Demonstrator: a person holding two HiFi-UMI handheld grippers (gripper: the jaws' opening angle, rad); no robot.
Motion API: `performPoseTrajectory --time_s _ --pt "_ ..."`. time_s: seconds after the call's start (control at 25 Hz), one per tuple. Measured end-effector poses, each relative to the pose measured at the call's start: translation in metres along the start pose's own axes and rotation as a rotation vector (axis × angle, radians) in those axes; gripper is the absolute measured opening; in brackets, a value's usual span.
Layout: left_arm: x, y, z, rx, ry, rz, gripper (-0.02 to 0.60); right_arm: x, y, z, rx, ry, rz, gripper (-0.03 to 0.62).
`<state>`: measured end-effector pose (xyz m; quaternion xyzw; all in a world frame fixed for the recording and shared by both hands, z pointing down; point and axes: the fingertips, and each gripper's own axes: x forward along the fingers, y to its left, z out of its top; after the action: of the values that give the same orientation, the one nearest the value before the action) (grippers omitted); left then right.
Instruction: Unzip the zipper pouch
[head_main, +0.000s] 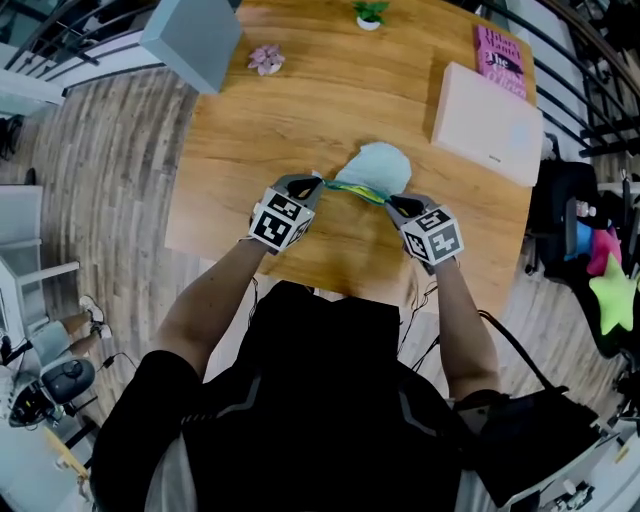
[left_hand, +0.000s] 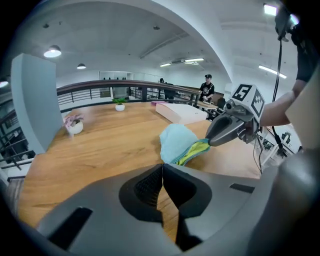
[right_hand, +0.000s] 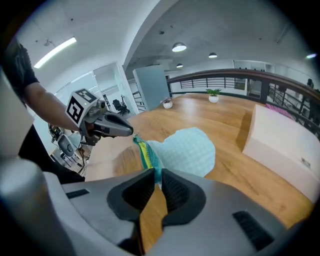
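Head view shows you a wide wooden table (head_main: 300, 120) on a grey plank floor (head_main: 110, 170), and the zipper pouch (head_main: 375, 165), pale blue with a teal and yellow zipper edge, sits near its middle, stretched between your two tools. Your left gripper (head_main: 316, 186) is clenched on the pouch's left end, the pads pressed tight together around the zipper edge. Your right gripper (head_main: 393, 204) is clamped on the pouch's right end, with a strip of the teal edge pinched between its pads.

To the right of the pouch and beyond it lies a white box (head_main: 487, 125), and a pink book (head_main: 502, 58) lies just past that. Far beyond the pouch stands a small potted plant (head_main: 369, 13). Beyond it to the left are a pink flower (head_main: 266, 59) and an upright grey panel (head_main: 195, 40). Behind all of these a dark railing (left_hand: 100, 90) borders the room, with round ceiling lights (left_hand: 52, 51) above and a person (left_hand: 207, 87) standing far off.

The zipper's pull cannot be made out in any view, as both ends of the zipper vanish inside the pads. You cannot tell whether the pouch rests on the wood or hangs just above it. Your own torso hides the table's near edge, the panel is cut off by the frame, and the book's print is too small to read.
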<state>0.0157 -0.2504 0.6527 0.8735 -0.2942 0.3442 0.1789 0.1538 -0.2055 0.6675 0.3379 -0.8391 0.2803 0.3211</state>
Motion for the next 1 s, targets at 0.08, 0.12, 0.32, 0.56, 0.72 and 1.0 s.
performPoseTrajectory --time_s 0.08,0.12,0.32,0.56,0.72,1.0 --pt "0.005 -0.004 -0.016 0.0 0.04 -0.008 0.031 0.009 0.003 -0.013 0.02 0.028 0.015 0.054" --pt "0.008 -0.006 -0.023 0.002 0.057 -0.013 0.031 0.013 0.004 -0.019 0.031 0.04 0.02 0.054" --pt "0.018 -0.009 -0.043 0.002 0.099 -0.026 0.031 0.025 0.004 -0.034 0.084 0.072 0.035 0.055" --pt "0.022 -0.011 -0.049 -0.017 0.099 -0.015 0.031 0.03 0.006 -0.046 0.117 0.087 0.039 0.058" --pt "0.022 -0.011 -0.048 -0.021 0.091 -0.003 0.032 0.029 0.004 -0.045 0.102 0.085 0.021 0.063" --pt "0.007 -0.016 -0.033 -0.021 0.038 -0.022 0.034 0.014 0.009 -0.037 0.059 0.094 -0.018 0.132"
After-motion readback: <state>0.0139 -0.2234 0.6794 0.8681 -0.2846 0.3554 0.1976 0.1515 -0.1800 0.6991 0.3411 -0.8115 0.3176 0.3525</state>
